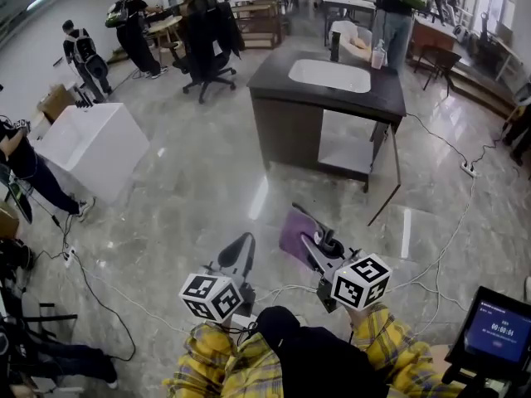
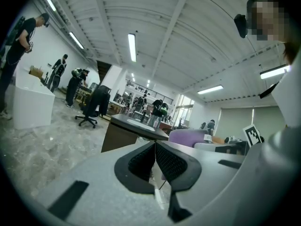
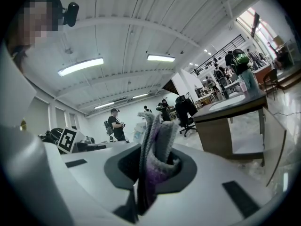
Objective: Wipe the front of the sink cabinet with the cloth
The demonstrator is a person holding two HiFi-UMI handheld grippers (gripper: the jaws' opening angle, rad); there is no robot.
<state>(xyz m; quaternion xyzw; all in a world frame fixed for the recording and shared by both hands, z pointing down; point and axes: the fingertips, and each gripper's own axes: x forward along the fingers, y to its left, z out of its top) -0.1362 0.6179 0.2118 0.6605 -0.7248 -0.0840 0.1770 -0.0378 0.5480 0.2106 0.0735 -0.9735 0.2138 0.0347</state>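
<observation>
The sink cabinet [image 1: 290,123] stands ahead in the head view, dark brown with a dark top and a white basin [image 1: 329,75]; one door [image 1: 383,172] hangs open at its right. My right gripper [image 1: 309,243] is shut on a purple cloth [image 1: 294,233], well short of the cabinet. In the right gripper view the cloth [image 3: 157,147] bunches up between the jaws, with the cabinet [image 3: 221,128] at the right. My left gripper [image 1: 241,251] is shut on nothing; its pads [image 2: 167,161] meet, and the cabinet [image 2: 123,133] lies beyond.
A white box [image 1: 93,143] stands at the left, a black office chair [image 1: 207,48] behind it. Cables [image 1: 452,222] trail over the marble floor to a power strip [image 1: 470,169]. Several people stand around the room. A tablet screen [image 1: 498,332] is at bottom right.
</observation>
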